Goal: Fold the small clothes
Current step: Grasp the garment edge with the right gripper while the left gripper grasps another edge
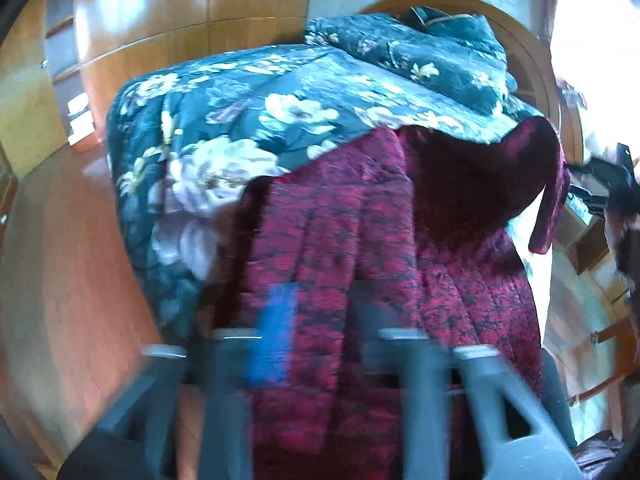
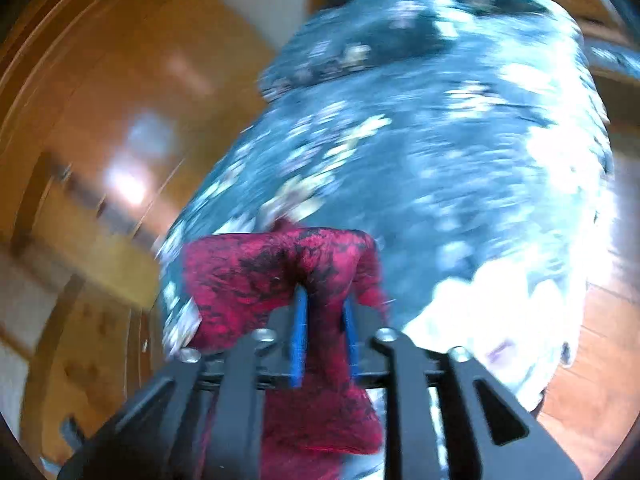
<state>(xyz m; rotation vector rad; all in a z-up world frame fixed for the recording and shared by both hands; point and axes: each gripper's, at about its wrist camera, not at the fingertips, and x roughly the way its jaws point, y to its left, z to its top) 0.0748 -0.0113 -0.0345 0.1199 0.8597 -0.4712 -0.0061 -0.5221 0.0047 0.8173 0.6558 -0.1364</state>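
Clearly soft, quilted, bulky: red garment [image 2: 280,272] pinched between right gripper [image 2: 323,304] jaws, draped ahead of left gripper [image 1: 316,320] over floral bedding [image 1: 224,120]; left jaw state unclear; best gripped at hems.

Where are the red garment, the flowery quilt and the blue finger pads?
Red garment [image 1: 360,240]: left wrist view, its quilted middle.
Flowery quilt [image 1: 224,120]: left wrist view, a flat flowered stretch.
Blue finger pads [image 2: 298,340]: right wrist view, the left pad's face.
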